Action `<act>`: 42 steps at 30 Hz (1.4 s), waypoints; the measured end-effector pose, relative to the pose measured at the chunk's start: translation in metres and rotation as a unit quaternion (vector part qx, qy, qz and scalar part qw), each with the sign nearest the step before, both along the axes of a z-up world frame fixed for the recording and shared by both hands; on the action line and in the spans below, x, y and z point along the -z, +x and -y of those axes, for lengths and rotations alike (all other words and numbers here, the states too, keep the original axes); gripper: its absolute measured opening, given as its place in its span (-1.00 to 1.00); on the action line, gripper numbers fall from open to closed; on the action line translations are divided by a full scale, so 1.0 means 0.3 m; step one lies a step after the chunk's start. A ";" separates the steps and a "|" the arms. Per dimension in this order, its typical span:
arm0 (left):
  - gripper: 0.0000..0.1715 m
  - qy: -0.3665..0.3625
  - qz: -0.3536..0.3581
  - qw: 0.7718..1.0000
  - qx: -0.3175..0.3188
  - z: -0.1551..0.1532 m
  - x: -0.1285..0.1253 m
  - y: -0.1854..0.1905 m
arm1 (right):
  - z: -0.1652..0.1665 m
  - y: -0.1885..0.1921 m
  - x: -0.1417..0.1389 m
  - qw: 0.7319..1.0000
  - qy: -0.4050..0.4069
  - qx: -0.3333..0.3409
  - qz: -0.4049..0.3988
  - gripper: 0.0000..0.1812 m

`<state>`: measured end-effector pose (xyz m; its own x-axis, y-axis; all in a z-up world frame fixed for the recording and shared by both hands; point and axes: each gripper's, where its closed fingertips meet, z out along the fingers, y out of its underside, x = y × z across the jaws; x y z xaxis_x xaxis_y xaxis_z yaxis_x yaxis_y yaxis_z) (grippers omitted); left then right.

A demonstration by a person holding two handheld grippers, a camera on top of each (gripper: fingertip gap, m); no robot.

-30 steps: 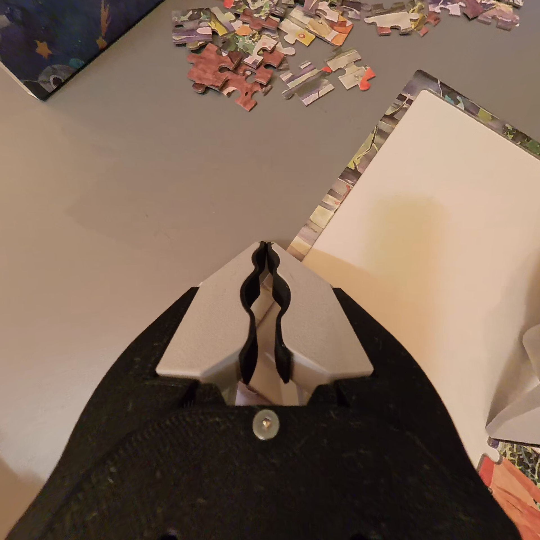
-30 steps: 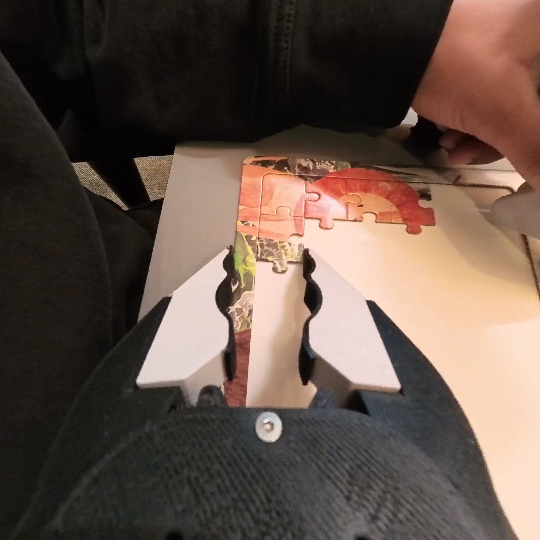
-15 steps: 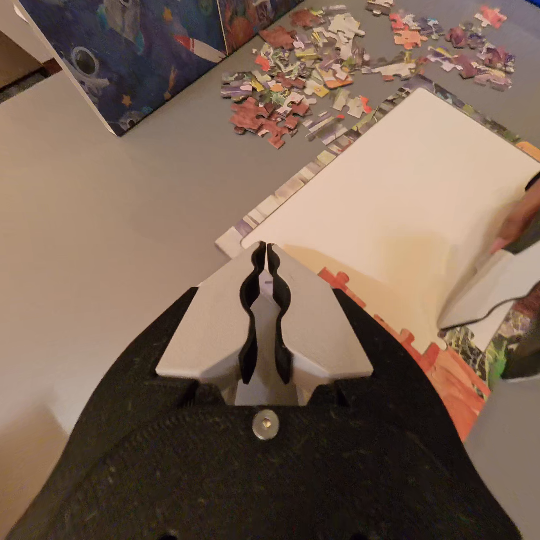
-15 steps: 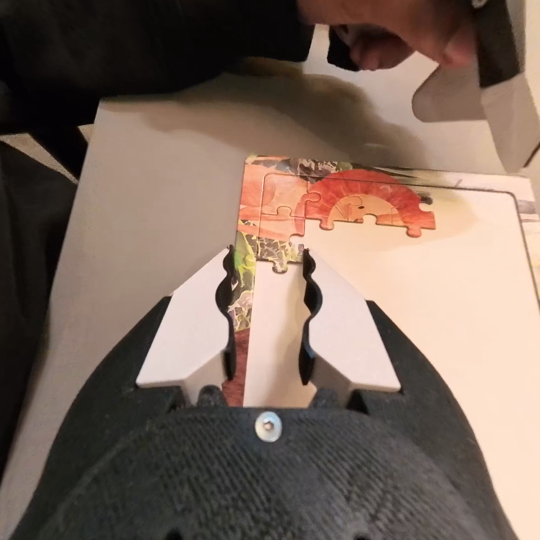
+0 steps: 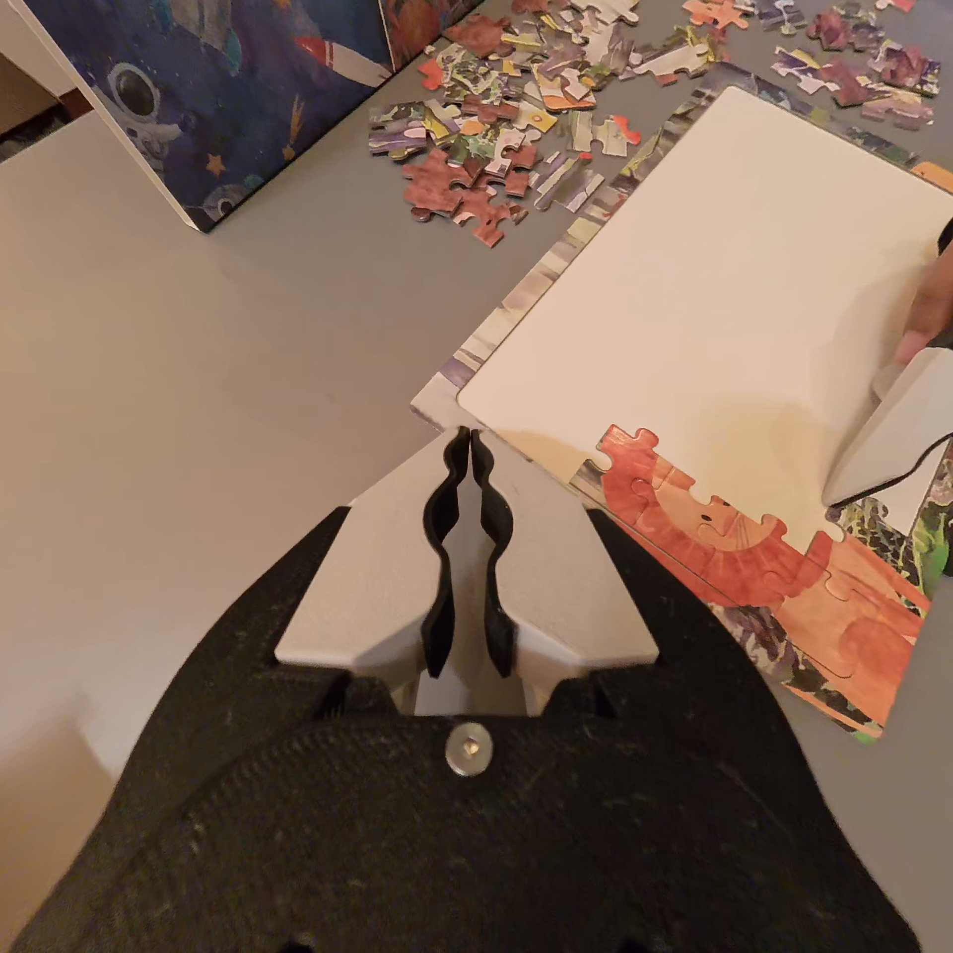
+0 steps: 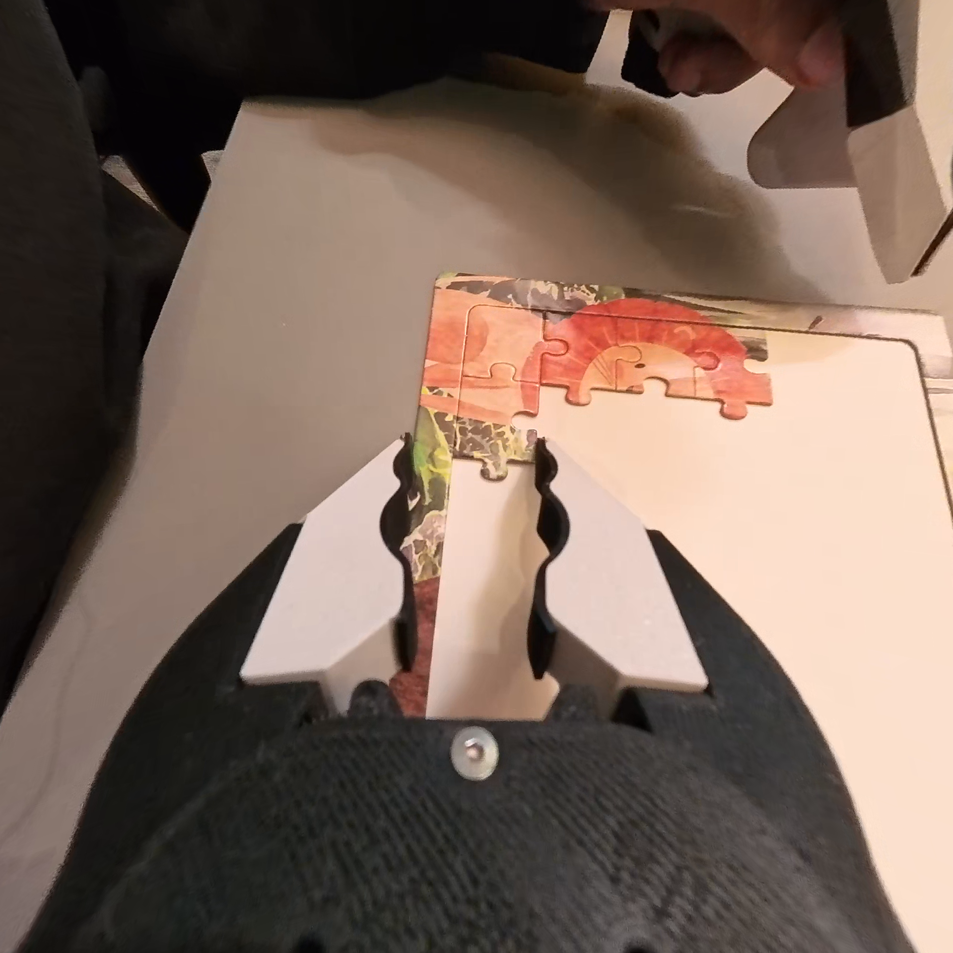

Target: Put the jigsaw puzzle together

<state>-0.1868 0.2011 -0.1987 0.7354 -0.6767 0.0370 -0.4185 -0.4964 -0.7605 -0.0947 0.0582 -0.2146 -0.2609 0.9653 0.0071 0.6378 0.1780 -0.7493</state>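
The puzzle tray (image 5: pixel 722 258), white with a printed border, lies on the table. An orange lion section (image 5: pixel 722 546) is joined in its near corner; it also shows in the right wrist view (image 6: pixel 644 356). A green and black piece (image 6: pixel 490 443) sits in the tray below the orange corner. My right gripper (image 6: pixel 472 443) is open and empty, low over the tray, its tips on either side of that piece. My left gripper (image 5: pixel 468 430) is shut and empty, raised by the tray's left corner. Loose pieces (image 5: pixel 490 129) lie heaped beyond the tray.
A blue space-themed box (image 5: pixel 222 93) stands at the far left on the grey table (image 5: pixel 206 412). A finger of the right gripper (image 5: pixel 902 428) shows over the tray's right side. The hand (image 6: pixel 748 41) holding the left gripper and a dark-clothed body fill the top of the right wrist view.
My left gripper, still shut, has risen and drawn back from the tray, so more of the table and box shows. My right gripper has stayed open in place.
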 end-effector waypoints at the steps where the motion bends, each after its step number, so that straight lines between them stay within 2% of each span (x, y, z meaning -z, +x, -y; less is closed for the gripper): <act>1: -1.00 -0.001 -0.002 1.000 0.001 0.001 0.003 0.000 | 0.003 0.003 0.000 1.000 -0.001 0.000 0.000 -0.50; 6: -1.00 -0.003 -0.007 1.000 0.006 0.005 0.015 0.011 | 0.020 0.017 -0.002 1.000 -0.012 -0.009 0.002 -0.49; 8: -1.00 -0.007 -0.011 1.000 0.008 0.006 0.025 0.013 | 0.020 0.023 -0.009 1.000 -0.015 -0.009 0.000 -0.42; 10: -1.00 -0.011 -0.015 1.000 0.007 0.007 0.034 0.012 | -0.009 0.026 -0.056 0.999 -0.007 0.011 -0.037 -0.38; 12: -1.00 -0.011 -0.014 1.000 0.007 0.005 0.036 0.012 | -0.071 0.039 -0.149 0.993 -0.001 0.050 -0.102 -0.40; 14: -1.00 -0.011 -0.010 1.000 0.007 0.005 0.035 0.015 | -0.179 0.079 -0.250 0.979 0.009 0.116 -0.170 -0.39; 17: -1.00 -0.007 -0.011 1.000 0.007 0.004 0.033 0.017 | -0.350 0.201 -0.368 0.940 0.016 0.229 -0.251 -0.42; 21: -1.00 0.002 -0.006 1.000 0.006 -0.001 0.022 0.020 | -0.465 0.360 -0.434 0.894 0.007 0.308 -0.325 -0.50; 26: -1.00 0.006 -0.004 1.000 0.005 -0.003 0.017 0.020 | -0.529 0.440 -0.416 0.875 0.019 0.358 -0.325 -0.58; 31: -1.00 0.005 -0.012 1.000 0.010 0.000 0.025 0.021 | -0.513 0.400 -0.401 0.869 -0.031 0.358 -0.339 -0.59; 33: -0.99 0.004 -0.020 1.000 0.010 0.000 0.030 0.017 | -0.500 0.371 -0.381 0.876 -0.045 0.349 -0.329 -0.59; 39: -0.99 0.006 -0.040 0.999 0.014 0.005 0.032 0.004 | -0.475 0.314 -0.313 0.902 -0.018 0.337 -0.270 -0.63; 42: -1.00 -0.006 -0.077 0.996 0.046 0.038 0.041 -0.021 | -0.416 0.238 -0.270 0.927 -0.036 0.296 -0.228 -0.83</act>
